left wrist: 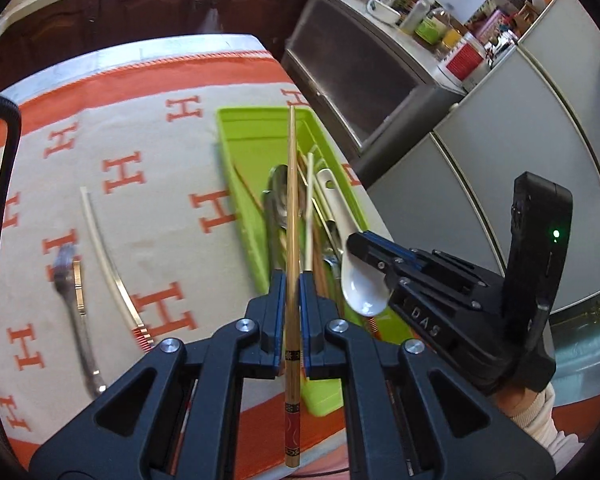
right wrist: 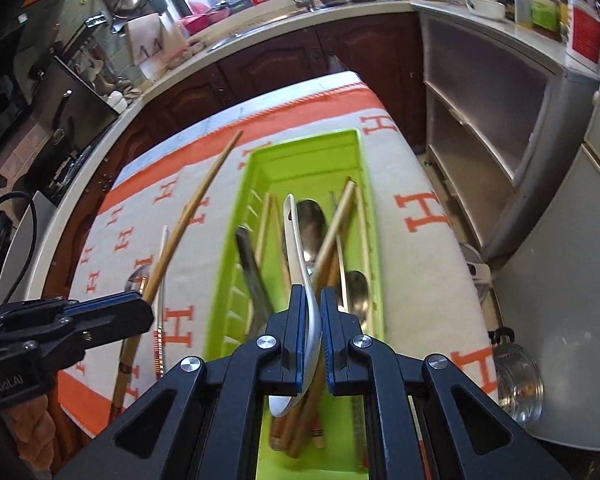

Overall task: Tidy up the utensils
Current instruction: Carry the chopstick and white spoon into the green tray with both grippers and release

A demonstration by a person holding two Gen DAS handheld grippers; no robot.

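Both pairs of fingers are busy: our left gripper (left wrist: 292,300) pinches a wooden chopstick (left wrist: 291,216) partway up from its patterned end, the thin tip running straight ahead of the fingers above the green tray (left wrist: 236,152), while our right gripper (right wrist: 309,320) pinches a white soup spoon (right wrist: 296,248) by its bowl, handle pointing forward over the same tray. Neither piece is set down yet; both hang just above the tray. Below and ahead of the right fingers the tray already holds a loose pile: metal spoons (right wrist: 312,220), several chopsticks (right wrist: 336,220) and other cutlery lying crossed, not in neat rows. Left of the left fingers, on the orange-and-white cloth (left wrist: 140,128), a fork (left wrist: 70,280) and a pale chopstick (left wrist: 104,248) lie outside the tray, well apart from it. We judge the job well past halfway: most pieces are in, two are in hand, and those two on the cloth are left to collect.
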